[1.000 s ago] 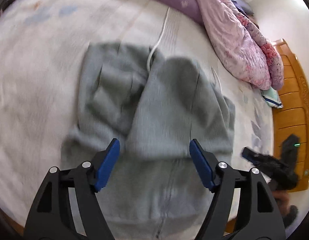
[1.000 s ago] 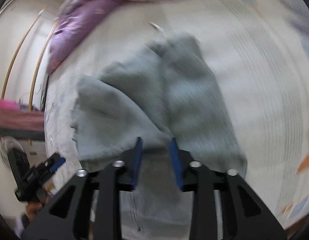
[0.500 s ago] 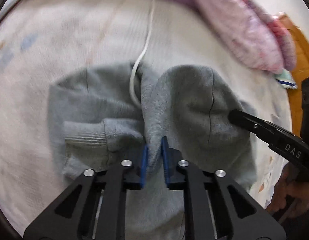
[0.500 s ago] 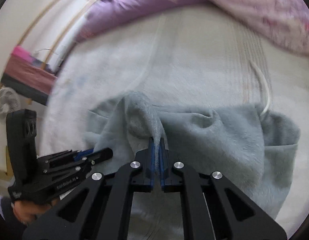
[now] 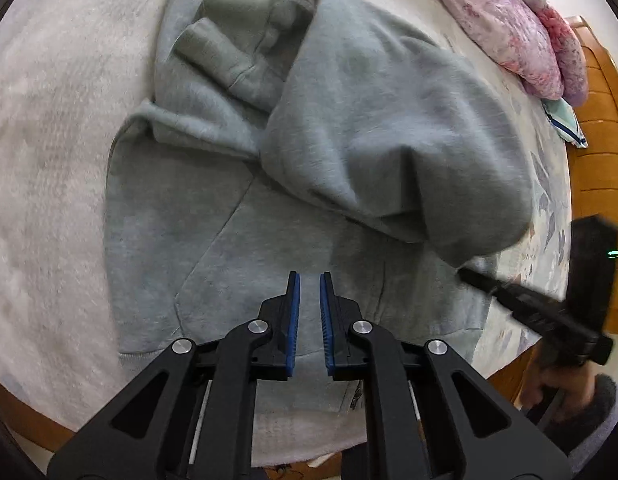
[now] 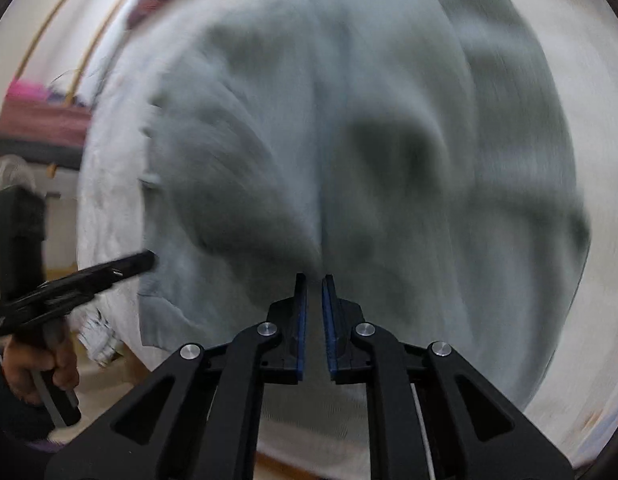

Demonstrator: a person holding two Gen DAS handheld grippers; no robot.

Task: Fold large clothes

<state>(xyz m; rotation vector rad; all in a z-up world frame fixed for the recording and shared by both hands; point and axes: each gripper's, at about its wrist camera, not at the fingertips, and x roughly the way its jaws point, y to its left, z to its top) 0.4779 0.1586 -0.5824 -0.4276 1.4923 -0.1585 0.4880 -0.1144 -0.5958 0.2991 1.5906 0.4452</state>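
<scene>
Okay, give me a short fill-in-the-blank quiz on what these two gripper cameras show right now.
1. The garment being folded is ____ in colour.
2. The left gripper has ____ finger pads.
3. The quilt at the bed's far edge is ____.
4. The right gripper holds ____.

Missing words: grey; blue; pink; nothing

**No readable text**

No word, brand, number or sign can be read in either view. A small dark mark sits near the hem of the grey hoodie [image 5: 355, 390] in the left wrist view, but it is too small to read. The right wrist view is blurred by motion.
</scene>
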